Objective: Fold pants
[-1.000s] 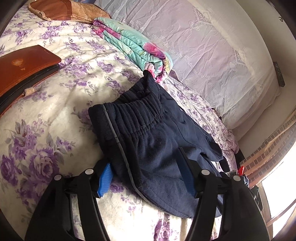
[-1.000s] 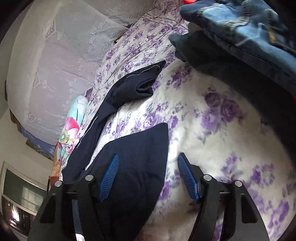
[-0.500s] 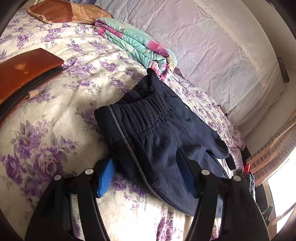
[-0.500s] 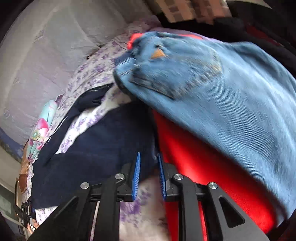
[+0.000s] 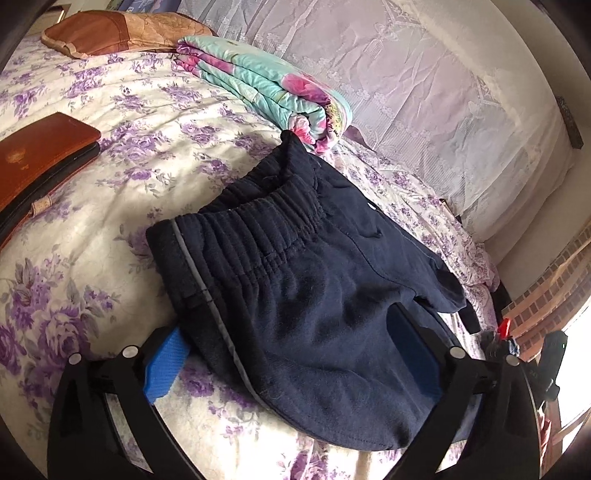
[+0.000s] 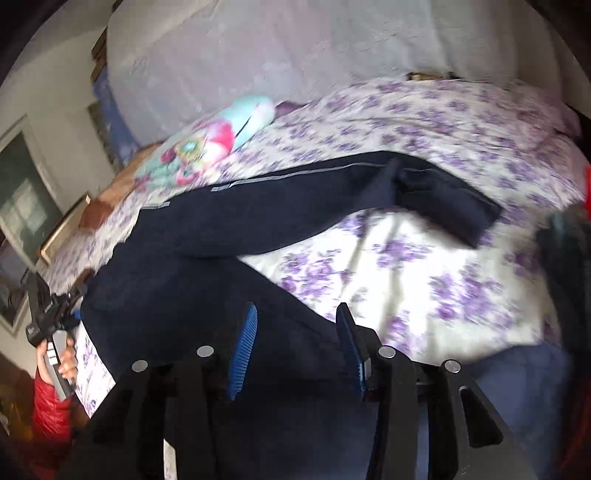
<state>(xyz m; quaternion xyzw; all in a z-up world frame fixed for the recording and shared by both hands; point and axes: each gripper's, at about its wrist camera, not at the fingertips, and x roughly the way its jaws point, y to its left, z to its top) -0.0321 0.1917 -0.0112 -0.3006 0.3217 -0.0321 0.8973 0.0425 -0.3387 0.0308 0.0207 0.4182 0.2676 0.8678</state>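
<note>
Navy sweatpants (image 5: 314, 295) lie on the floral bedspread (image 5: 110, 229), elastic waistband toward the left wrist view's middle. My left gripper (image 5: 286, 325) is low over the waist end, and its jaws are opening. The cloth lies between the blue pads (image 5: 162, 369) without being pressed. In the blurred right wrist view the pants (image 6: 258, 214) stretch across the bed, one leg folded back at its cuff. My right gripper (image 6: 297, 308) hovers over the nearer leg, its jaws opening, and the cloth lies beneath the pads, not pinched. A hand in a red sleeve holds the left gripper (image 6: 44, 321) at the far left.
A folded turquoise-and-pink blanket (image 5: 266, 85) lies just behind the waistband. Farther back is a brown pillow (image 5: 110, 33), and a brown leather case (image 5: 40, 147) sits at the left. White lace fabric (image 5: 424, 92) stands along the back. Dark clothing (image 6: 565, 251) sits at the right edge.
The left jaws spread much wider around the waist end. The right gripper swung away from the jeans and red cloth back over the navy leg, its jaws going from nearly shut to apart.
</note>
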